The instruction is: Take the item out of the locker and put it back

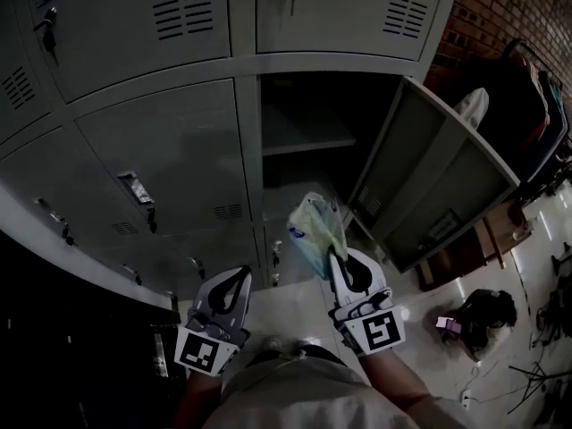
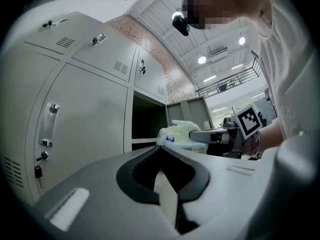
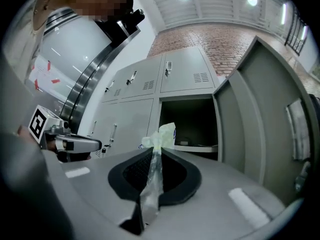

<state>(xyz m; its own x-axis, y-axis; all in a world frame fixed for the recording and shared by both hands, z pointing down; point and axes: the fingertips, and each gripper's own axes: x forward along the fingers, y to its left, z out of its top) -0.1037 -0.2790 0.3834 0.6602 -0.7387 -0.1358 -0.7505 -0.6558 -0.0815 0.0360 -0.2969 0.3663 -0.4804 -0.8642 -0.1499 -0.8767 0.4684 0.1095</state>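
A pale plastic bag (image 1: 313, 226) with a blue label hangs in front of the open locker (image 1: 304, 123), outside its opening. My right gripper (image 1: 332, 257) is shut on the bag's twisted neck, which runs between the jaws in the right gripper view (image 3: 152, 151), the bag's bulk (image 3: 162, 133) sticking out past the tips. The locker's door (image 1: 438, 177) stands swung out to the right. A shelf (image 1: 308, 141) crosses the dark inside. My left gripper (image 1: 241, 277) is level with the right one, to its left, shut and empty (image 2: 161, 148). From it the bag (image 2: 182, 133) shows to the right.
Closed grey lockers (image 1: 170, 150) with handles and keys fill the left and top. The open door (image 3: 260, 114) juts out at the right. A dark bag (image 1: 483, 315) lies on the pale floor at the right, with furniture (image 1: 527, 105) by a brick wall behind.
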